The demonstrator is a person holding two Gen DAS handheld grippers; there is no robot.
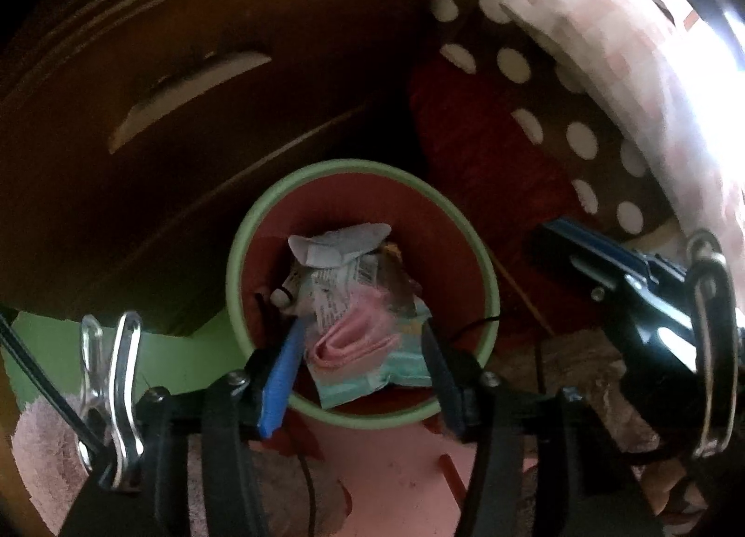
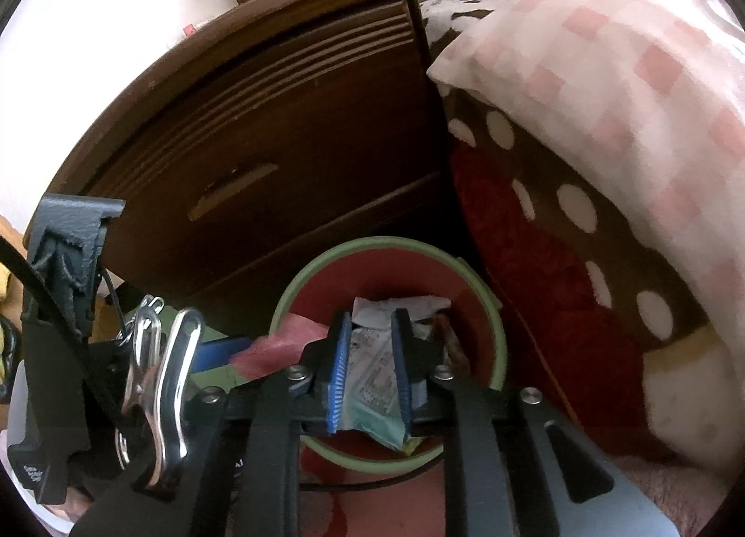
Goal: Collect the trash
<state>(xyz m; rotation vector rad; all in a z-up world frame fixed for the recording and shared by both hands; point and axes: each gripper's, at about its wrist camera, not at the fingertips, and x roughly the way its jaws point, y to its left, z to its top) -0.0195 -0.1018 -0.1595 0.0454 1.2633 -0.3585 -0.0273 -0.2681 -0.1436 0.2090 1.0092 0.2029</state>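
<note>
Dark wooden drawers (image 2: 279, 127) stand behind a green-rimmed bin (image 1: 470, 229) with a red inside, which sits on the floor beside a bed with a polka-dot sheet (image 2: 572, 206) and a pink checked pillow (image 2: 628, 85). Inside the bin lie a white crumpled paper (image 1: 340, 243), a printed wrapper (image 2: 372, 374), a pink wrapper (image 1: 354, 332) and a pale green packet (image 1: 400, 369). The left gripper (image 1: 363, 341) hangs over the near rim, fingers spread around the pink wrapper without pressing it. The right gripper (image 2: 370, 374) straddles the printed wrapper, jaws slightly parted; whether they touch it I cannot tell.
</note>
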